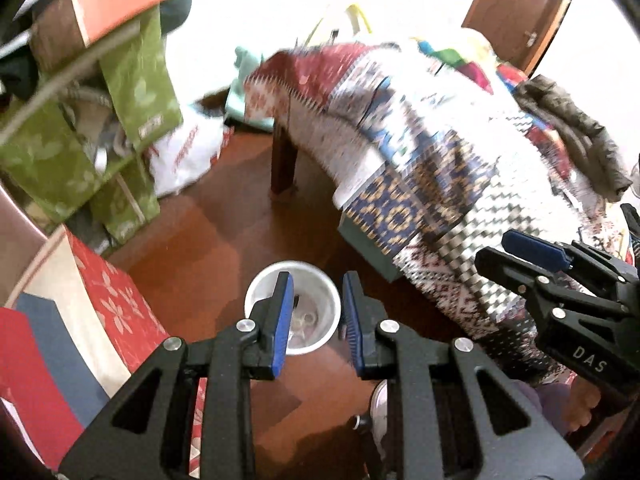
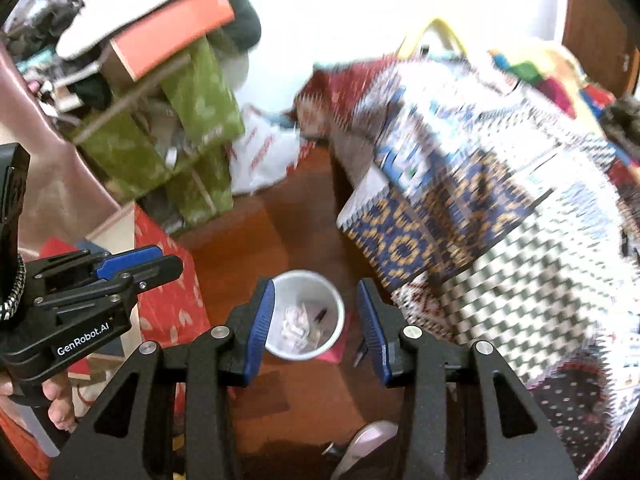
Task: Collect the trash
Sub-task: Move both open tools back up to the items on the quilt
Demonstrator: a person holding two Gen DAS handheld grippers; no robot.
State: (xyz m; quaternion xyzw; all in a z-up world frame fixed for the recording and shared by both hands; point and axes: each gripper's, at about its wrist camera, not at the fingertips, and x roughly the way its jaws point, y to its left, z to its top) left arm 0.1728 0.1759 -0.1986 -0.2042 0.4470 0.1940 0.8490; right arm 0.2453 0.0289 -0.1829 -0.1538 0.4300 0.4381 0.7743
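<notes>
Above floor-standing white bin (image 2: 306, 314) beside quilt edge (image 2: 380, 216): left gripper (image 1: 316, 318), right gripper (image 2: 316, 330) parted, empty

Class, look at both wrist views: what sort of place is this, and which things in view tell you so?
Probably a cluttered bedroom or storeroom at home: a patterned blanket draped over furniture, stacked boxes, and a small white bin holding crumpled paper on the wooden floor.
</notes>
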